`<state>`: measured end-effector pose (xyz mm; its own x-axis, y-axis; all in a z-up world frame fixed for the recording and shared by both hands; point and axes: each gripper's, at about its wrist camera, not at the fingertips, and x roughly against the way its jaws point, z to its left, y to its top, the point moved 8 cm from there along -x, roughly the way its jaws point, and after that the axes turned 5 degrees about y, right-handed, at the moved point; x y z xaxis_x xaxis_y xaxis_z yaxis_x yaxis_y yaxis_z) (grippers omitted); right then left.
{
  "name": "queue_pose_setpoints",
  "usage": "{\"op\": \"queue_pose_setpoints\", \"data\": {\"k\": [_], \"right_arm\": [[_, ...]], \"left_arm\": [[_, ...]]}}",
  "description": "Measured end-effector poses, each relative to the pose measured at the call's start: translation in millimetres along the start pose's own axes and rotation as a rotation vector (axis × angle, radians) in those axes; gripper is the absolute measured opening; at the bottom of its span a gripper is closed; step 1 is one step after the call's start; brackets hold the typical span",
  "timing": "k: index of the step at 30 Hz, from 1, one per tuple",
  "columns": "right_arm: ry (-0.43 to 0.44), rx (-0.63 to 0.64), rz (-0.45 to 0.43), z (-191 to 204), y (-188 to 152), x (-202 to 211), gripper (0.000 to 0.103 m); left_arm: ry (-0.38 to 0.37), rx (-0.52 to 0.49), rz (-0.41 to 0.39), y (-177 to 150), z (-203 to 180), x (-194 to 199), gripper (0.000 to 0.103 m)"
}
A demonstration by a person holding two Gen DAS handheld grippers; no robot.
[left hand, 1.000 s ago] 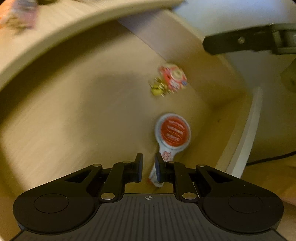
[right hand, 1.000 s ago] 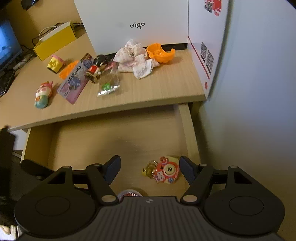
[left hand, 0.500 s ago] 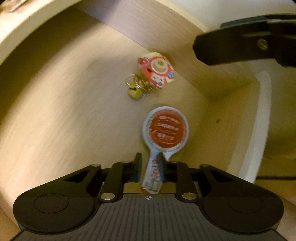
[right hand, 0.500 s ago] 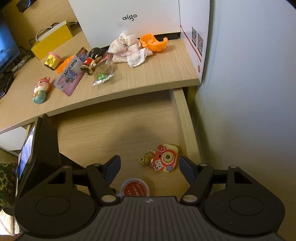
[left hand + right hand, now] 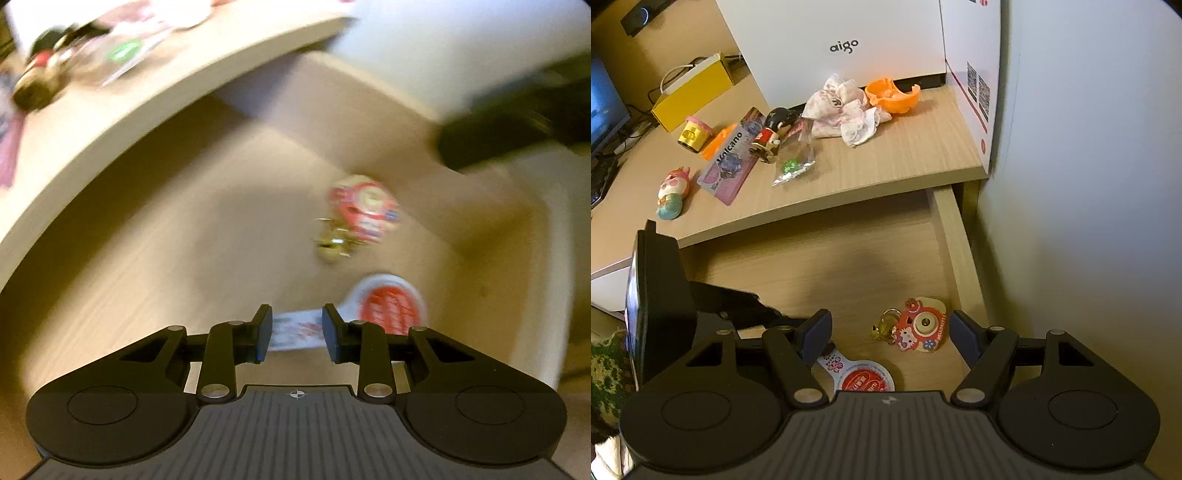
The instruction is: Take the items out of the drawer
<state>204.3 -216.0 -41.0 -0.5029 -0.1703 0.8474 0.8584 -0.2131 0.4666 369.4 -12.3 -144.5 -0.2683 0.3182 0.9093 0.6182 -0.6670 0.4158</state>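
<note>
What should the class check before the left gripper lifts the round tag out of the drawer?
1. Is the drawer pulled open: ok.
2. Handle of the round tag lies between the jaws of the left gripper: ok.
3. Those jaws closed on the handle: not ok, they stand apart.
4. Jaws of the right gripper open over the camera keychain: ok.
5. Bare space on the desktop for setting down: ok.
6. Left wrist view sharp: not ok, blurred.
</note>
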Motion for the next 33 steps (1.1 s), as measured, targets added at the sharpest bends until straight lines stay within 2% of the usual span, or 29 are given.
{"op": "queue_pose_setpoints", "data": {"k": [2, 5, 8, 14, 21, 26, 33], "right_arm": [[0.001, 0.001, -0.006, 0.2, 1.2, 1.4, 0.071], [-0.003, -0.002, -0.009, -1.1, 2.3, 2.1, 0.071], [-0.007, -0.006, -0.009, -2.1, 2.1, 2.1, 0.071], [-0.008, -0.014, -0.007, -4.2, 1.7, 2.5, 0.071], [-0.009, -0.025, -0.007, -7.1, 1.2, 0.3, 0.071], [-0.015, -0.042, -0.002, -10.6, 0.1, -1.9, 0.071], [-0.015, -0.051, -0.001, -10.9, -0.4, -3.0, 0.071]], "left_arm": [[-0.022, -0.078, -0.008, -0.8, -9.5, 6.2, 0.033], [0.01, -0.166, 0.006, -11.5, -20.7, 9.0, 0.033], [0.027, -0.186, 0.023, -13.8, -17.1, 5.4, 0.033], [0.003, -0.16, 0.024, -18.5, -15.7, 5.6, 0.033], [-0.034, -0.106, -0.003, -7.7, -21.5, -7.2, 0.033], [0.008, -0.091, 0.012, -9.5, -17.5, -14.3, 0.032], [0.137, 0.029, 0.078, -36.3, 30.9, -10.6, 0.026]]}}
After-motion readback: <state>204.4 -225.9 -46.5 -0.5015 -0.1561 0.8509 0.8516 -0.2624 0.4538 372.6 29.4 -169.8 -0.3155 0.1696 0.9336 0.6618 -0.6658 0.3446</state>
